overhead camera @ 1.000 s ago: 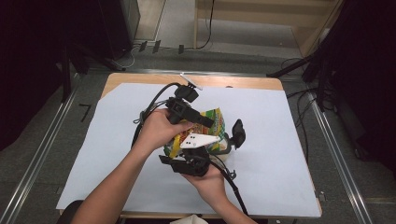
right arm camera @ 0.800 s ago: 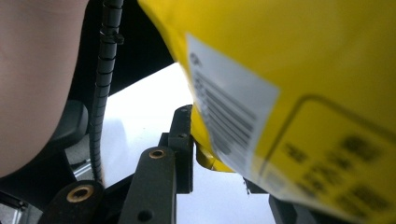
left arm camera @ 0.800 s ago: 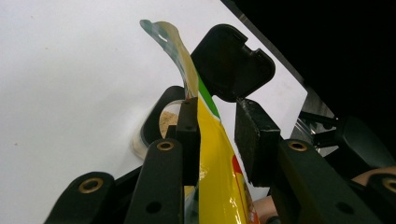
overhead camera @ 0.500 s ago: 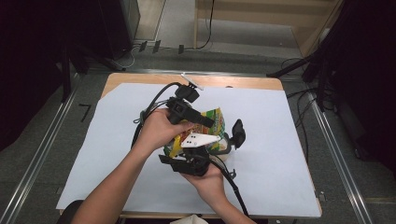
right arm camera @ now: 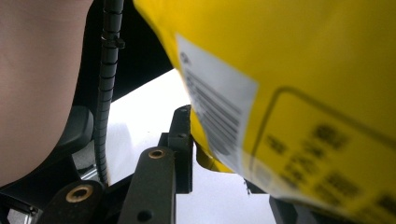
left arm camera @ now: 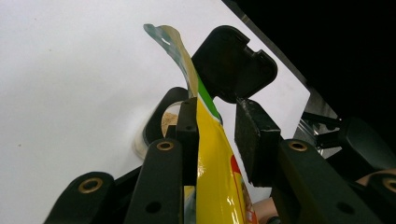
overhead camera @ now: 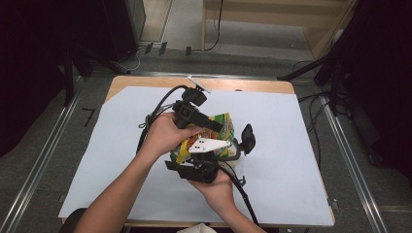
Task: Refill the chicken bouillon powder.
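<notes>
the high view is evenly lit from above: the white table sheet (overhead camera: 291, 145) reads bright and flat, with only soft, short shadows under the forearms, while the surroundings at both sides fall to near black. it is a little soft and grainy. in the left gripper view the white surface blows out to glare, and the jaws are sharp. in the right gripper view the yellow snack bag (right arm camera: 299, 93) sits too near, its print and barcode blurred.
</notes>
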A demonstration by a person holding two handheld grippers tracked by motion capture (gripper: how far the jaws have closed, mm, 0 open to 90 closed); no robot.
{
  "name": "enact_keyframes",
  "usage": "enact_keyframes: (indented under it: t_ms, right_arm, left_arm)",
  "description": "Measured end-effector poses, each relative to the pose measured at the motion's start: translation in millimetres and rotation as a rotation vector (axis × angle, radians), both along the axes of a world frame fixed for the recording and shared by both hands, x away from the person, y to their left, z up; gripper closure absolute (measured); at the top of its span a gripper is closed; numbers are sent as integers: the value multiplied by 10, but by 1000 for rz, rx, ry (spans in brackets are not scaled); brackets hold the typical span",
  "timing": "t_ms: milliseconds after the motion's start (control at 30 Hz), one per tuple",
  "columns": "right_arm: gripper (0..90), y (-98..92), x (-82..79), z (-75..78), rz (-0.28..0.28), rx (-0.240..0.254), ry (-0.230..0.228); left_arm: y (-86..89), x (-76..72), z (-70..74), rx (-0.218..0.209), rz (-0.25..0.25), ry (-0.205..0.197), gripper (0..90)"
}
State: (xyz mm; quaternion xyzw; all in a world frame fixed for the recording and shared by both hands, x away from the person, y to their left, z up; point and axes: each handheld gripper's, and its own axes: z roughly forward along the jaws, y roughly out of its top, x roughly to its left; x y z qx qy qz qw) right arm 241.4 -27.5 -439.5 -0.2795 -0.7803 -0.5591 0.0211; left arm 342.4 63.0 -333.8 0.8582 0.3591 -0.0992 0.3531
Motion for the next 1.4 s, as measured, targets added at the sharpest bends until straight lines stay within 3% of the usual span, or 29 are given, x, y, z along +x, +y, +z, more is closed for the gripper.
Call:
enact_keyframes:
  t_ms: [1400]
  right_arm:
    - [704, -5, 5, -18, 3, -23, -9]
  left_arm:
    - [-6, 3, -33, 7, -2, 10, 715]
